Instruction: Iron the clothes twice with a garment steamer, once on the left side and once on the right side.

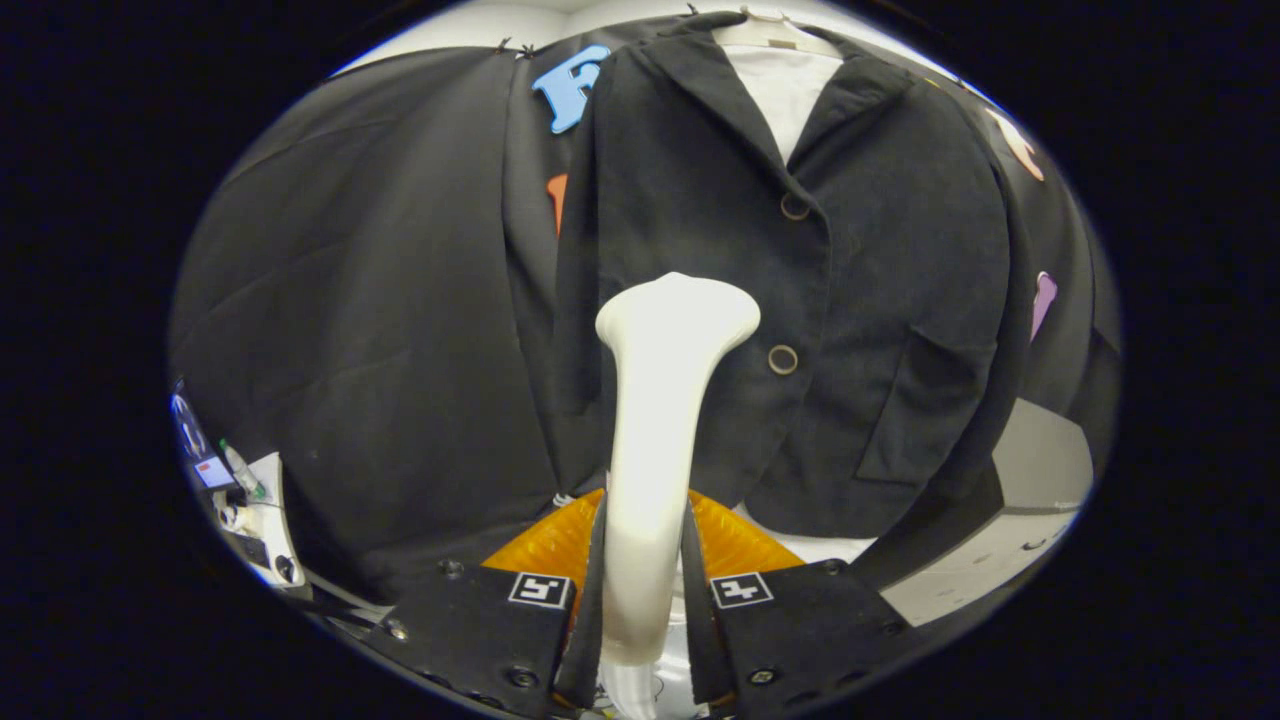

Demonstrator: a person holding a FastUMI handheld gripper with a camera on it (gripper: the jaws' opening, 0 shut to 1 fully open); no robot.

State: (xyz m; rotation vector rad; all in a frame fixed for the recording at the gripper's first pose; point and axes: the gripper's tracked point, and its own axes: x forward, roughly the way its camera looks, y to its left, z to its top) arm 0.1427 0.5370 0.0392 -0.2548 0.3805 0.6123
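Note:
A black jacket hangs on a hanger straight ahead, with a white shirt showing at its collar and two round buttons down its front. My gripper is shut on the white garment steamer, both fingers pressing on its handle. The steamer stands upright between the fingers. Its wide head sits against the jacket's left front panel, left of the lower button.
Black cloth wall hangs behind and left of the jacket. A small table with a bottle and devices sits low at the left. A light surface lies low at the right, under the jacket's hem.

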